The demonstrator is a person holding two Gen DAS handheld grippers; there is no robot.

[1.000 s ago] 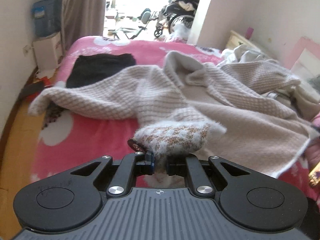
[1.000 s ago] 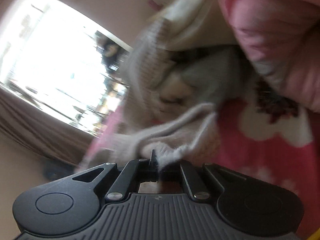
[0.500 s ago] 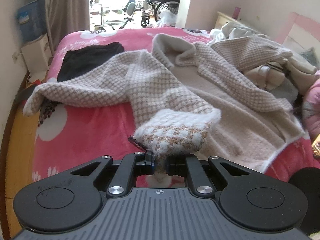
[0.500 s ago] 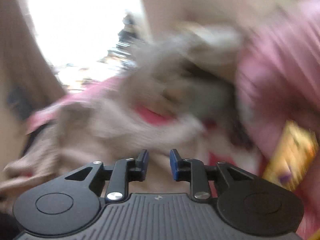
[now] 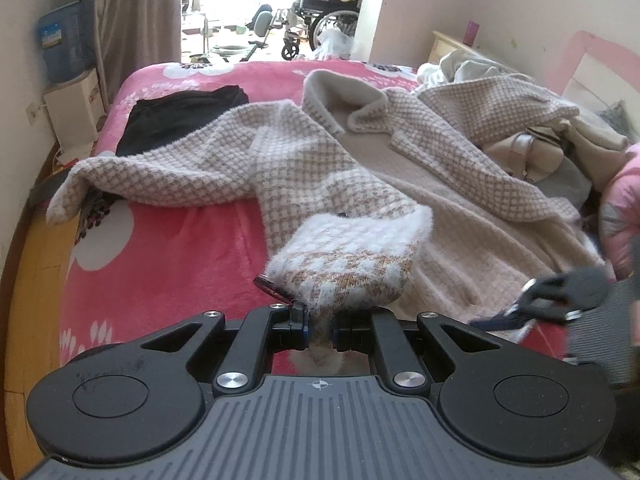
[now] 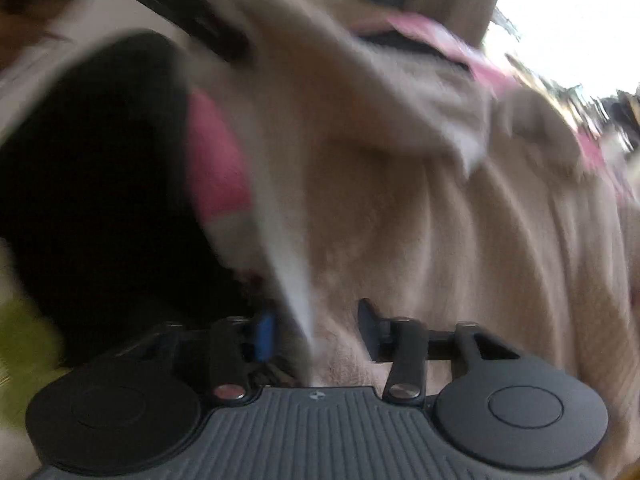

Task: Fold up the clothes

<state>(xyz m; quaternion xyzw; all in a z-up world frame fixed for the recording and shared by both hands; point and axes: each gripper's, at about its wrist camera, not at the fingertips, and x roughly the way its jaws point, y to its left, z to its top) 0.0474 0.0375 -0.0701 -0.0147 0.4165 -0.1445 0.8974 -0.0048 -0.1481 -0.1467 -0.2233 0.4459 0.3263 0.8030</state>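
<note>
The right gripper (image 6: 316, 320) has swung across to the lower hem of the checked knit coat (image 5: 400, 168), which lies spread open on the pink blanket (image 5: 160, 272), its jaws apart astride the white hem edge, while the left gripper (image 5: 320, 324) clamps the sleeve cuff (image 5: 344, 264).

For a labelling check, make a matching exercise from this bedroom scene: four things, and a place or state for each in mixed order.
Things:
1. checked cardigan
2. black garment
3. wheelchair
4. left gripper

Places or states:
A. at the far left of the pink blanket
B. in daylight past the blanket
C. spread across the blanket
D. shut on a fuzzy knit edge

Pairs: 1-C, 2-A, 3-B, 4-D
</note>
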